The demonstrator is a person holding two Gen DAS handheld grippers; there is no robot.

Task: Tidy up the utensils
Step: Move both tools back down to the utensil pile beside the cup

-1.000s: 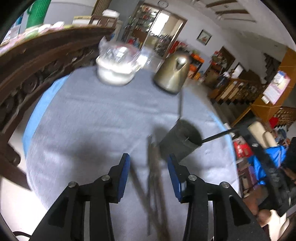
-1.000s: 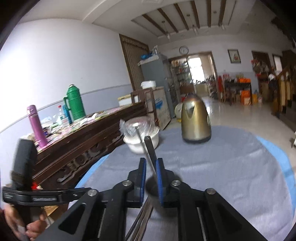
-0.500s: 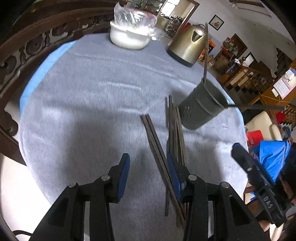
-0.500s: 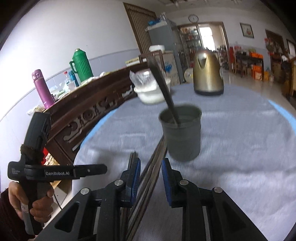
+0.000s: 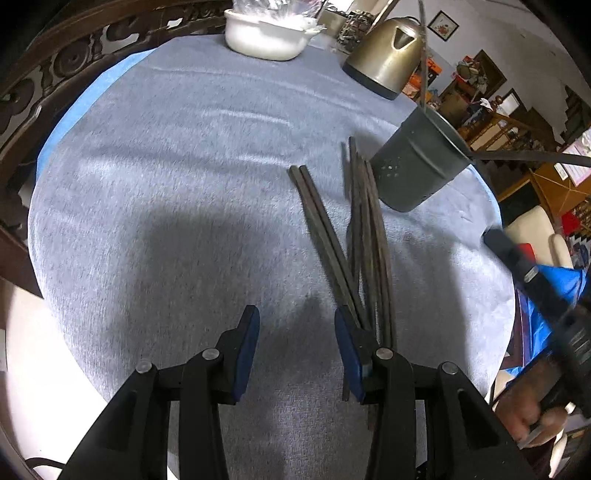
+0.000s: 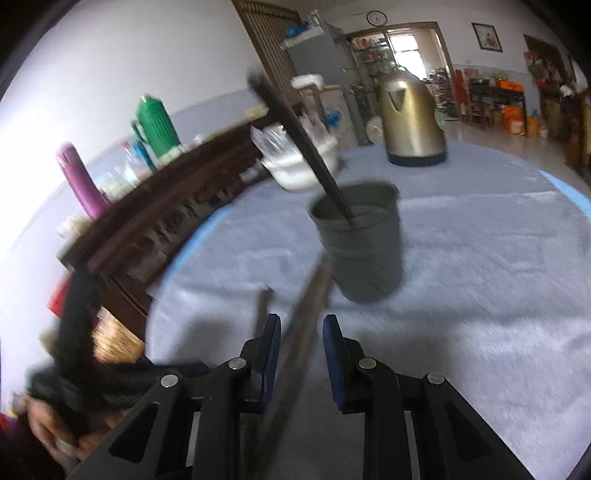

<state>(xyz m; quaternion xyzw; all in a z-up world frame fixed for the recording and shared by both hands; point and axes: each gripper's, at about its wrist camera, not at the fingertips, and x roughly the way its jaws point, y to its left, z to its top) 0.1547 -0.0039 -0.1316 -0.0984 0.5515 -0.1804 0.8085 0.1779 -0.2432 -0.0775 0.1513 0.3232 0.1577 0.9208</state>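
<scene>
Several dark chopsticks (image 5: 354,236) lie in a loose bundle on the grey tablecloth (image 5: 166,166), next to a dark grey utensil holder (image 5: 417,162). The holder (image 6: 362,243) has a dark utensil (image 6: 295,133) leaning out of it. My left gripper (image 5: 297,325) is open and empty, low over the cloth with its right finger over the chopsticks' near ends. My right gripper (image 6: 301,332) is open and empty, above the blurred chopsticks (image 6: 306,314) in front of the holder.
A gold kettle (image 5: 388,55) and a white bowl covered in plastic (image 5: 266,33) stand at the far side of the round table. A carved wooden sideboard (image 6: 155,229) with flasks runs along the left. The other hand-held gripper (image 5: 546,295) shows at the right edge.
The right gripper let go of the utensil in the holder, opened, and pulled back and down toward the chopsticks. The left gripper drew back toward the chopsticks' near ends.
</scene>
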